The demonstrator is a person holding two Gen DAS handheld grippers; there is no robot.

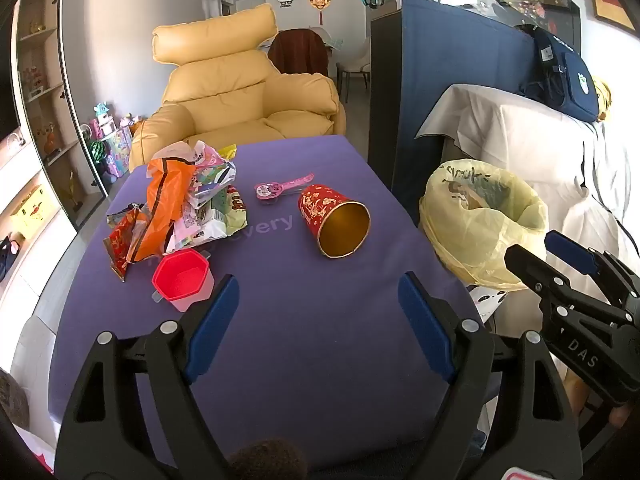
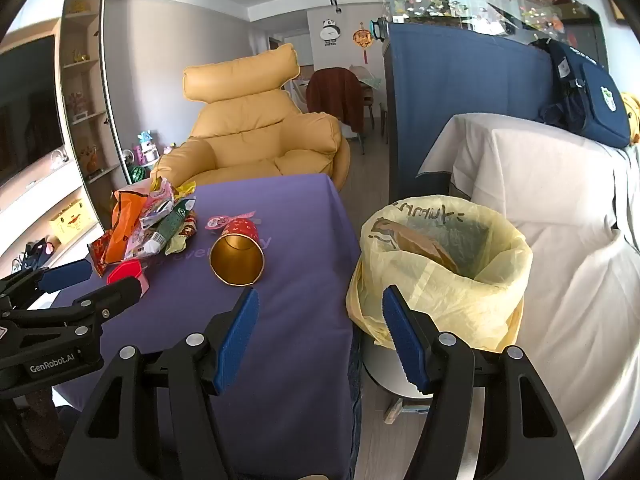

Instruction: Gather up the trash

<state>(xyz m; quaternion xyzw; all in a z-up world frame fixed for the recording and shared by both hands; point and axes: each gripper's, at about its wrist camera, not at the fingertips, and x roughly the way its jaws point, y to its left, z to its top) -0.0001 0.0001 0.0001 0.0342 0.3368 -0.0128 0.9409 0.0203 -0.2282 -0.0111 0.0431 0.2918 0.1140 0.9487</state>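
Trash lies gathered on the purple cloth-covered bench (image 1: 312,320): a heap of crumpled foil and plastic snack wrappers (image 1: 180,208) at its left, a pink hexagonal plastic cup (image 1: 182,278) upright just in front of the heap, a red paper cup with a gold lining (image 1: 334,222) on its side with its mouth toward the cameras, and a small pink toy-like piece (image 1: 280,189) just behind it. Beside the bench's right edge stands the bin lined with a yellow plastic bag (image 2: 440,268), probably set there so each piece needs only a short carry.

Both tools hover over the near bench, tilted downward. The left gripper (image 1: 318,328) stands wide apart with nothing between its blue pads, and the right gripper (image 2: 320,336) likewise, over the bench's edge by the bin.

Brown paper shows inside the bag, though its lower contents are hidden. How many wrappers make up the heap cannot be told.
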